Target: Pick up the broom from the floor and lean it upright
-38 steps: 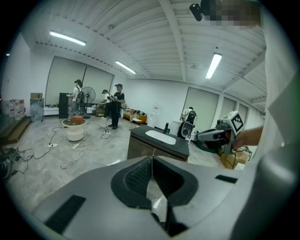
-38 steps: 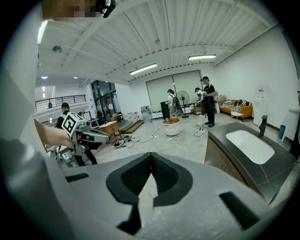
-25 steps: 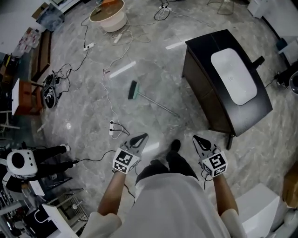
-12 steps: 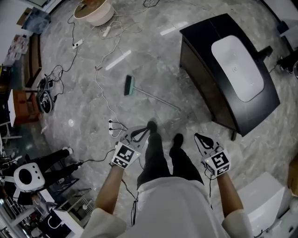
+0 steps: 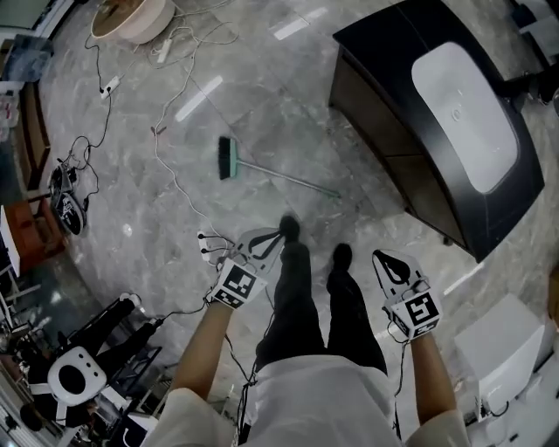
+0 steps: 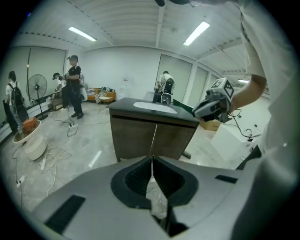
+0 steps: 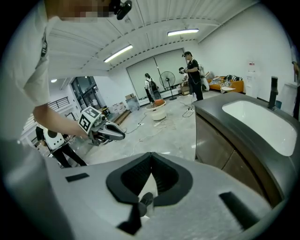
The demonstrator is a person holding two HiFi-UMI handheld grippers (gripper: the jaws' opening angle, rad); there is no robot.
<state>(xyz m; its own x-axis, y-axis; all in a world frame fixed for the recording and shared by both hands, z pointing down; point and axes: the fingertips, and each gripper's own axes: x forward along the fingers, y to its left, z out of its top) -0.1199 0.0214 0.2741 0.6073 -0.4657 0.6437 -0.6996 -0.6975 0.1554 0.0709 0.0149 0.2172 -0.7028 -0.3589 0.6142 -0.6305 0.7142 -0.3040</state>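
The grey marble floor (image 5: 288,96) is filling the head view. A dark cabinet (image 5: 384,131) with a white sink (image 5: 472,105) set in its top is standing at the far right. The person is standing at the near edge, their dark-trousered legs (image 5: 301,306) reaching down between both arms. The broom (image 5: 262,169) is lying flat on the floor ahead of the feet, its green head pointing left and its thin handle running right toward the cabinet, well apart from both tools. A beige tub (image 5: 131,19) is sitting at the far left, with white cables (image 5: 166,148) trailing from it toward the person. The left tool (image 5: 272,237) is hanging beside the left leg, its jaws pressed together on nothing. The right tool (image 5: 383,259) is hanging by the right leg, jaws likewise closed and empty.
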